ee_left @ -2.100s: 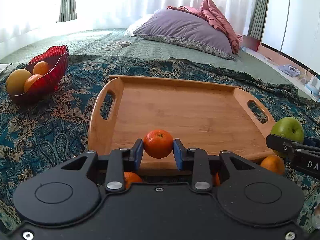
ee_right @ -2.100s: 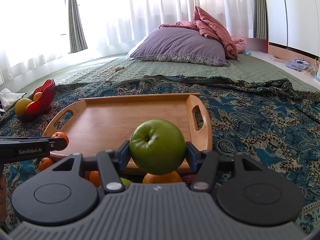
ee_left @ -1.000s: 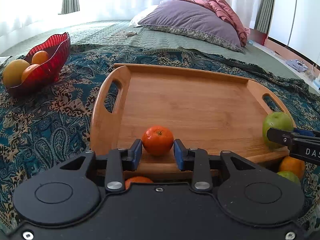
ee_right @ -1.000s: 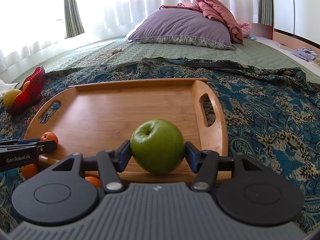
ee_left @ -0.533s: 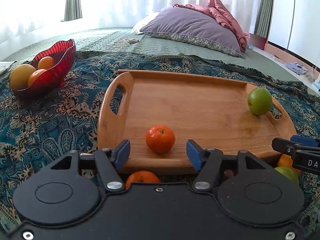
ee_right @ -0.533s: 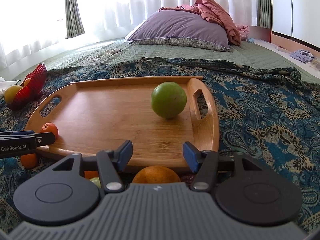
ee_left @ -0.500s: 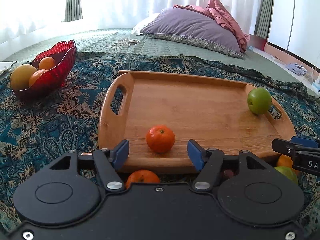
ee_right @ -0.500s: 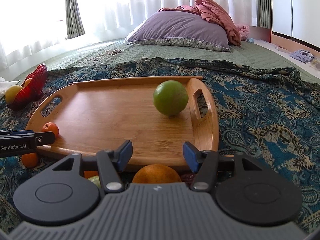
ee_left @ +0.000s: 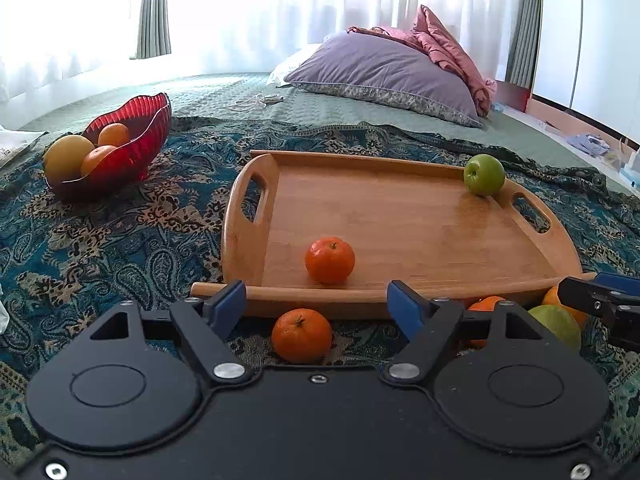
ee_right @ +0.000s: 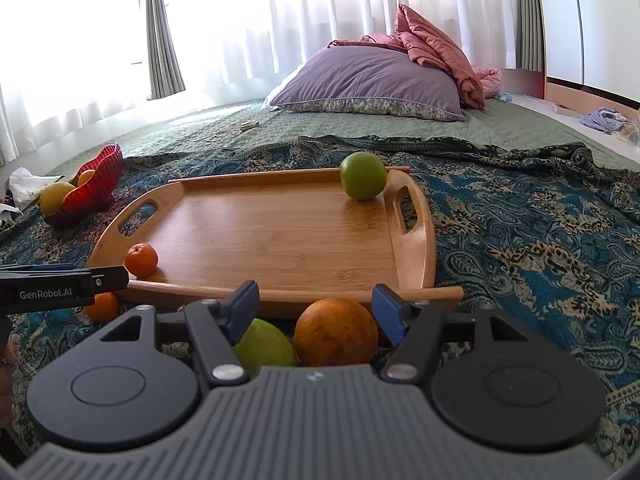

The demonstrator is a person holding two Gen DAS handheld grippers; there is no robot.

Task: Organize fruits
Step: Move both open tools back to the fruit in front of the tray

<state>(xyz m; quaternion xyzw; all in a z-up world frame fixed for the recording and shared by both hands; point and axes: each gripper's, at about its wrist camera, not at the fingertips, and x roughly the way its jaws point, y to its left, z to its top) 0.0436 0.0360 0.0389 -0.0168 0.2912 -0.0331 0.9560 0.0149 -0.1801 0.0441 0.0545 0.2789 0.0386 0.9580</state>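
Left gripper (ee_left: 316,306) is held wide apart w/ nothing between the blue pads, just short of the rectangular wooden tray (ee_left: 400,216). Small orange mandarin (ee_left: 330,260) is seen resting on the tray near its front-left edge; round green apple (ee_left: 484,174) is lodged in the far-right corner by the handle. Right gripper (ee_right: 316,312) is likewise spread wide & empty, w/ a large orange (ee_right: 336,332) & a green fruit (ee_right: 264,347) lying on the patterned teal blanket (ee_right: 520,232) under it.

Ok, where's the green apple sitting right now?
In both wrist views the green apple rests in the wooden tray's far right corner, beside the right handle cutout.
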